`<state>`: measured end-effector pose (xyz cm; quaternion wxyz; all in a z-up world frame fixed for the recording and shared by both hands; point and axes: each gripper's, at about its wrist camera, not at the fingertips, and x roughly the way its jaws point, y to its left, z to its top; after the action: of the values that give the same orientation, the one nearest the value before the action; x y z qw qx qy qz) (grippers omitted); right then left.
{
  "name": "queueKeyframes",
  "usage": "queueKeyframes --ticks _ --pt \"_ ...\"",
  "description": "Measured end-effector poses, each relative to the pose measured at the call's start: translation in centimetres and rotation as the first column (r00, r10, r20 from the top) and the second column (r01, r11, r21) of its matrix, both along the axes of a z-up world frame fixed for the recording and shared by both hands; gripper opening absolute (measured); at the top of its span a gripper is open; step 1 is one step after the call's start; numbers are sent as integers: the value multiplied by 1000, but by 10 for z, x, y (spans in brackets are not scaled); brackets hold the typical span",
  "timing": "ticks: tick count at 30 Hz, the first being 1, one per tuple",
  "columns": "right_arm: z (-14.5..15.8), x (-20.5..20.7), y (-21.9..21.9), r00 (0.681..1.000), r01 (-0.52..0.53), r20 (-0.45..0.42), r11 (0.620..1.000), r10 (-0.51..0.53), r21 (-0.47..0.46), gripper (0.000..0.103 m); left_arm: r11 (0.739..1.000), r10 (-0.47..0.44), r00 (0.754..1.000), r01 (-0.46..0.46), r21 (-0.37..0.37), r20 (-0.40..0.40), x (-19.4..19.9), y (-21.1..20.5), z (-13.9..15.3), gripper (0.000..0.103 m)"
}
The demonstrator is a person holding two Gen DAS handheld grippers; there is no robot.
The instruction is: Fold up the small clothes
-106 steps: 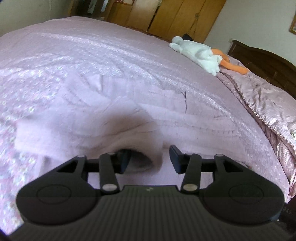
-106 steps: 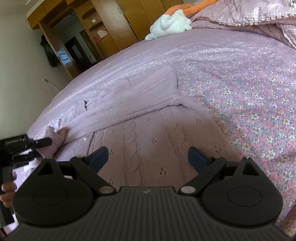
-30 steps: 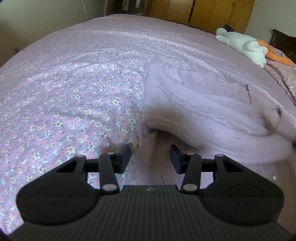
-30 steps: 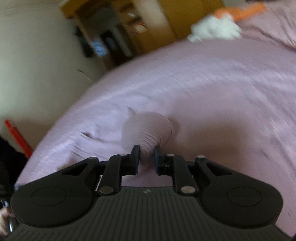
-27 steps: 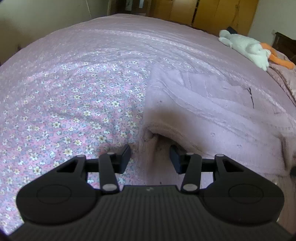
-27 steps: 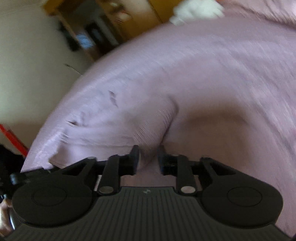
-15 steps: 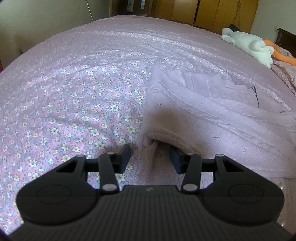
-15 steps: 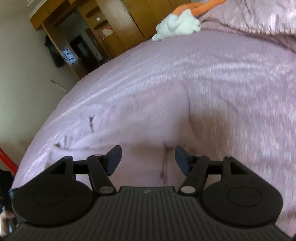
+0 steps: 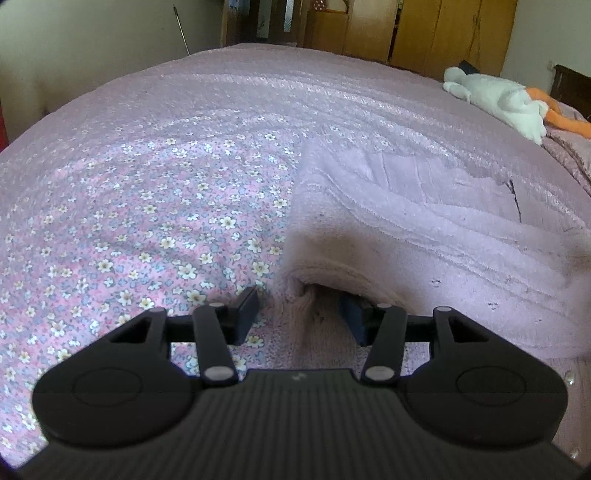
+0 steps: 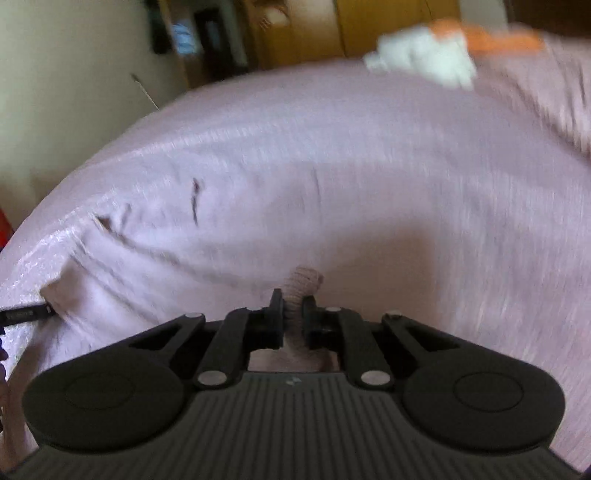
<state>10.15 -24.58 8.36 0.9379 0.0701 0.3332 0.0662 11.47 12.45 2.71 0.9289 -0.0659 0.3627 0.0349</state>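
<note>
The left gripper [image 9: 299, 314] sits low over the bed [image 9: 155, 192], its jaws spread apart with nothing between them. Its left fingertip lies above the floral bedspread; its right fingertip is tucked just under the raised edge of the pink knitted garment [image 9: 406, 229]. The garment lies on the bed to the right of the flower-printed area, part of it folded over itself, with ribbed bands running across the upper layer and a dark gap beneath the fold at the near corner.

The right gripper [image 10: 292, 314] is closed on a ribbed cuff [image 10: 301, 282] of the same pink knit, the fabric bunched and standing up between the jaws (this view is motion-blurred, so fine detail of the knit cannot be read). Beyond the cuff the garment [image 10: 229, 236] spreads across the bed, creased toward the left. At the far left edge of this view, the black tip of the other gripper [image 10: 26, 314] touches the fabric's corner.

A white plush toy [image 9: 498, 103] with orange parts lies at the far right side of the bed, well apart from the garment. Wooden wardrobes [image 9: 443, 33] stand behind the bed.
</note>
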Motion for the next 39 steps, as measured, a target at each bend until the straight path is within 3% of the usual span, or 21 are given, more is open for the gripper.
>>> queueKeyframes --ticks 4,7,12,16,19,21,23,24,25,27,31,39 --pt "63 7 -4 983 34 182 999 -28 -33 9 1000 -14 1000 14 24 7 -1 -4 -1 55" --pt "76 19 -9 974 69 220 995 -51 -76 9 999 -17 1000 17 35 5 -1 -6 -1 56" --pt "12 71 -26 993 120 -8 988 -122 -101 10 998 -19 1000 18 63 10 2 -11 -2 58" --pt "-45 90 -38 976 168 -124 981 -179 -100 13 998 -24 1000 23 61 14 2 -13 -4 58" --pt "-47 80 -51 980 181 -88 984 -181 -8 32 1000 -18 1000 18 18 13 2 -8 -3 59" --pt "-39 73 -54 976 198 -100 980 -196 19 54 998 14 1000 -12 -58 28 0 0 -3 60" --pt "-28 57 -58 976 209 -70 977 -206 39 64 987 54 997 -46 -152 51 -4 12 -4 60" --pt "-22 47 -60 977 209 -49 977 -206 47 67 982 71 996 -59 -178 61 -6 16 -5 53" --pt "-17 39 -62 979 204 -33 977 -202 54 68 980 90 994 -76 -186 67 -8 18 -6 41" --pt "-7 20 -63 981 193 -11 978 -192 74 71 969 118 991 -100 -224 67 -11 23 -10 34" --pt "-3 -15 -61 986 166 -2 981 -167 102 72 936 162 985 -132 -325 66 -14 37 -14 33" --pt "-26 -66 -54 983 177 -64 979 -171 104 72 974 83 996 -74 -213 33 -32 28 2 34"
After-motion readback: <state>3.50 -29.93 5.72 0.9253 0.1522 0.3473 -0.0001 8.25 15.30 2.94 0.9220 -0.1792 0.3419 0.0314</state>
